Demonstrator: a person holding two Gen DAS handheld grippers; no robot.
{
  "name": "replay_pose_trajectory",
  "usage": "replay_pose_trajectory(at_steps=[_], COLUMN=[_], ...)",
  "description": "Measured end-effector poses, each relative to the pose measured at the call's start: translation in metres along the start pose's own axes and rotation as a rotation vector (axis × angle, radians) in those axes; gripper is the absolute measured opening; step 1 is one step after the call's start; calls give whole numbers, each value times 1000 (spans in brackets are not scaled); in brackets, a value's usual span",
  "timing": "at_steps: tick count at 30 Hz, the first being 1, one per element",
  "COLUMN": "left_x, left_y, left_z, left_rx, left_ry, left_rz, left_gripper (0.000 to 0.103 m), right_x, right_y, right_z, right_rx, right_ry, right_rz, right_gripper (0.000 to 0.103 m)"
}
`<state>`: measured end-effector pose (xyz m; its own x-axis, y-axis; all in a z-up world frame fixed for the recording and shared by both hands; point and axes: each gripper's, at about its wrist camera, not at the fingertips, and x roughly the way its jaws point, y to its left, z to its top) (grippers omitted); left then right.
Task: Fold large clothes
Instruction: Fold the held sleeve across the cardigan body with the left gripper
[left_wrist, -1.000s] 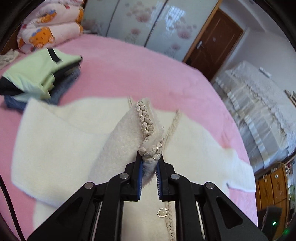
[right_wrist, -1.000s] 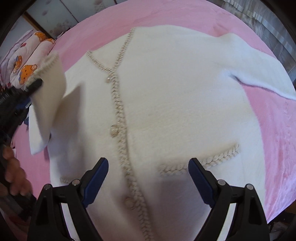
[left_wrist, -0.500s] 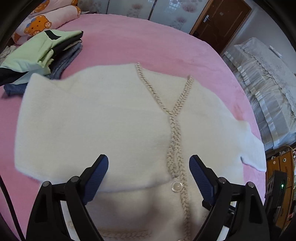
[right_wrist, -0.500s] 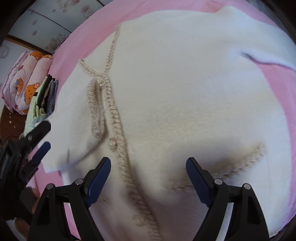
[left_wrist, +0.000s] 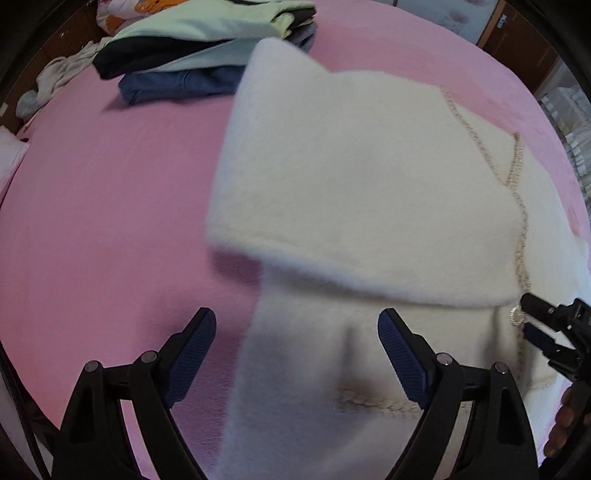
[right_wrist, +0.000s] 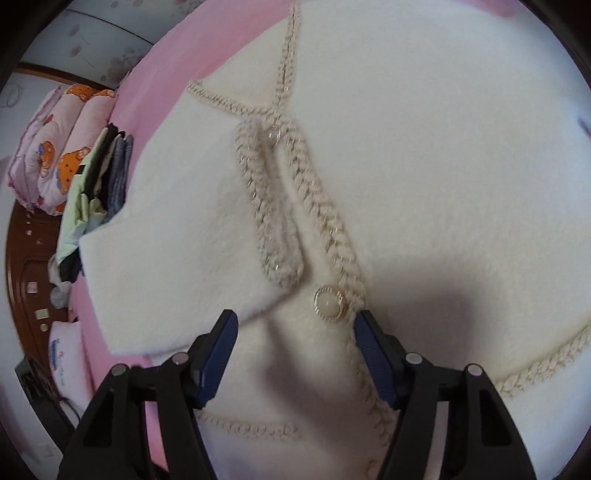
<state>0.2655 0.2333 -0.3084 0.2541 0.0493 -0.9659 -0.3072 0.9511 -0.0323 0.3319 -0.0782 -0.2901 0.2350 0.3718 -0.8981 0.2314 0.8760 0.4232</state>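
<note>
Sleeve released; claw above.

cardigan | cut off: right, bottom edges | sleeve blurred

Cream cardigan, sleeve apparently folded inward

Folded clothes stack on pink bedspread; cartoon-bear quilt beyond; wooden headboard at edge
</note>
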Motion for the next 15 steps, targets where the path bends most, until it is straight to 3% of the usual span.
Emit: replay_pose_trajectory(at_steps=[7, 15], left_x=[28, 36], left_y=[35, 50], left_z=[-5, -5], left_rx=[-27, 17], left_ry=[61, 38], left_rz=[10, -8], left_gripper=[88, 88], right_x=[1, -7], right_y=[7, 10], right_z=[2, 0], right_rx=[-9, 10], right_ry=[-50, -105], right_rz=[-66, -111], right_gripper=[64, 63])
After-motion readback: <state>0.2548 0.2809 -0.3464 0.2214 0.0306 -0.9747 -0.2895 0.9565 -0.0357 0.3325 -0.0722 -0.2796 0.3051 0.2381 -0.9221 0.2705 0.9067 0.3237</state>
